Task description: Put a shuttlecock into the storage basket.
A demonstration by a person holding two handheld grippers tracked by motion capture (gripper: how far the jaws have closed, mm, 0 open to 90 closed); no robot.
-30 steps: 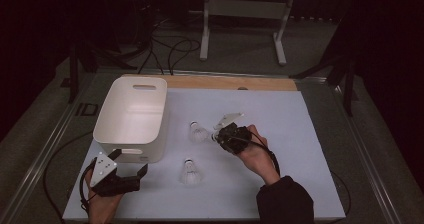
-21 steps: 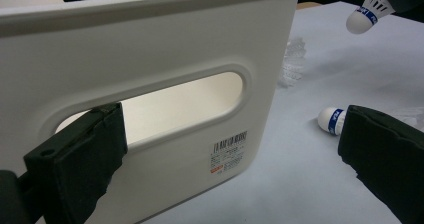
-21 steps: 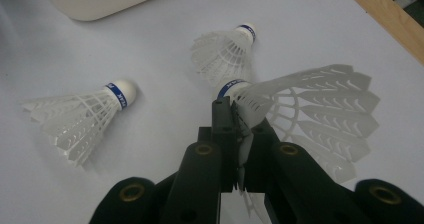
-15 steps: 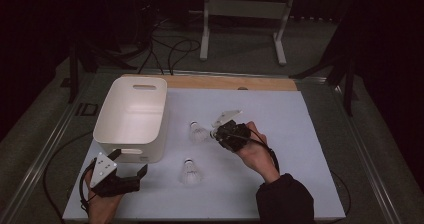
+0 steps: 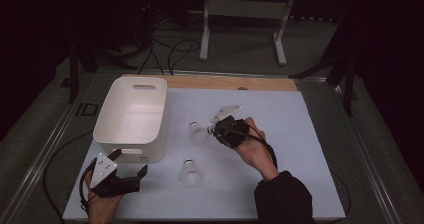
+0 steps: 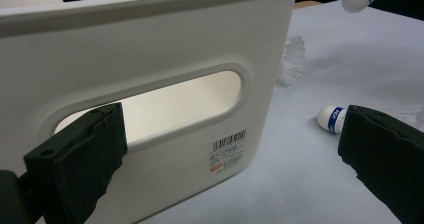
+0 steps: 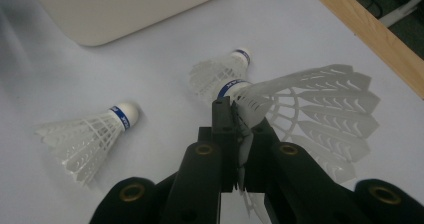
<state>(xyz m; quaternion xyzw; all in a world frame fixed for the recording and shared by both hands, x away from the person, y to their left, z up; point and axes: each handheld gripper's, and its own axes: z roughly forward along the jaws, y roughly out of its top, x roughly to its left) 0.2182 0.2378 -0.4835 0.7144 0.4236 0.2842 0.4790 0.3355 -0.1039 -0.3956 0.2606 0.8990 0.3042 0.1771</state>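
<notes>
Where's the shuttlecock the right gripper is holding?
In the high view, the held shuttlecock is mid-table in the right gripper, just right of the white bin.

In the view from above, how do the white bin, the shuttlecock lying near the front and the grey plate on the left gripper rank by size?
1. White bin, by far the largest.
2. Grey plate on the left gripper.
3. Front shuttlecock.
The last two look close in size, and the plate sits higher, nearer the camera, so that order is unsure.

Left gripper (image 5: 131,176) agape, right gripper (image 5: 214,128) clamped.
</notes>
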